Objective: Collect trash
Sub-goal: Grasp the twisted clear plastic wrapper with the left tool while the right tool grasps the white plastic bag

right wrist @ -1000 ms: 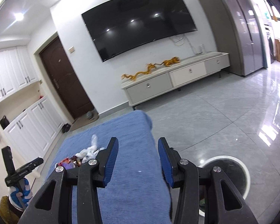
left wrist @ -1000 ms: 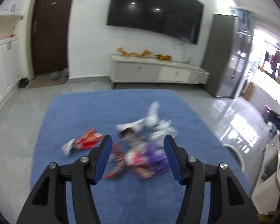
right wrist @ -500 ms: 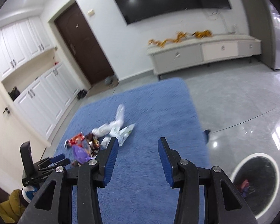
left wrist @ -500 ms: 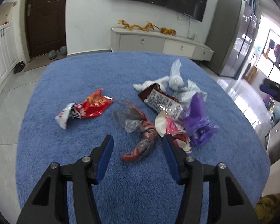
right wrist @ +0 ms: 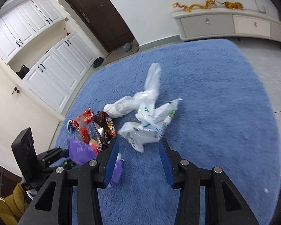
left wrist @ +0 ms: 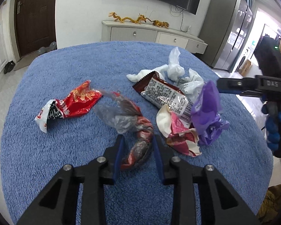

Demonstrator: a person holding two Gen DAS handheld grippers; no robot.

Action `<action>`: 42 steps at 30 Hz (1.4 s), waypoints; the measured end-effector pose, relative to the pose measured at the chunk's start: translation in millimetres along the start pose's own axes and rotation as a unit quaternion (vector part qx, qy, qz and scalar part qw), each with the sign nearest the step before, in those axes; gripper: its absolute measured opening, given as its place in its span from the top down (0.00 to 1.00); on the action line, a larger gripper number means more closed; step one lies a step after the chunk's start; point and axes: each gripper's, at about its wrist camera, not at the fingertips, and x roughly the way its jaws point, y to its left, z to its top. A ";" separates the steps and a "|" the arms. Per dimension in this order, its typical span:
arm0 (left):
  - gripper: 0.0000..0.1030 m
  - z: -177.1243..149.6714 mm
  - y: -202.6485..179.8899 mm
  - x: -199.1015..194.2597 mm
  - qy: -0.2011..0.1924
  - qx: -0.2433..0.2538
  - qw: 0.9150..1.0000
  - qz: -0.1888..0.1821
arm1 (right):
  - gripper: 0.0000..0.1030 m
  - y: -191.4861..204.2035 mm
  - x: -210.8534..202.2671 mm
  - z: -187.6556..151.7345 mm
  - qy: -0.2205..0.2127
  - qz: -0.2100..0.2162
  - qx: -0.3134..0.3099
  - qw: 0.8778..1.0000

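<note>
**Left jaws closing on the twisted wrapper**

While the left gripper (left wrist: 137, 146) is coming down onto the blue rug (left wrist: 65, 159), its jaws have just been closing, and the twisted red-and-clear wrapper (left wrist: 138, 140) is now lying between the two blue pads. The pads are standing close on either side of its lower end; whether they are already pressing the plastic or only bracketing it is hard to tell from this angle, so I am treating the grip as not yet made. A moment ago the same jaws were spread wide above the pile, with the wrapper lying ahead of them.

Just beside that wrapper, the rest of the trash is lying in a loose cluster on the rug: a pink-and-white wrapper (left wrist: 179, 133) and a purple bag (left wrist: 208, 112) to its right, a dark printed packet (left wrist: 163, 93) behind them, white plastic bags (left wrist: 174, 67) further back, and a red snack packet (left wrist: 73, 105) apart to the left.

The right gripper (right wrist: 138, 157) is hanging low over the rug with its jaws spread and nothing between them. It has swung across from the bare floor side toward the pile, and the white printed bag (right wrist: 151, 129) is now lying just ahead of its pads, with the purple bag at its left pad.

Judging by this, the first pick is nearly secured and the right side is being lined up for a second; everything is still on the rug, so collection is only beginning.
</note>
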 end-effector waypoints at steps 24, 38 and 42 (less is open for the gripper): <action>0.76 -3.7 7.8 -2.9 -0.001 -0.023 1.000 -0.018 | 0.43 -4.9 35.8 14.8 -0.003 -0.022 0.041 0.999; 0.78 -2.5 10.6 -4.7 -0.002 -0.029 0.999 -0.021 | 0.32 -21.8 26.8 21.3 -0.037 -0.045 0.077 0.995; 0.81 -2.5 12.7 -6.2 -0.003 -0.036 0.999 -0.022 | 0.32 -17.3 38.1 22.2 -0.027 -0.036 0.067 0.997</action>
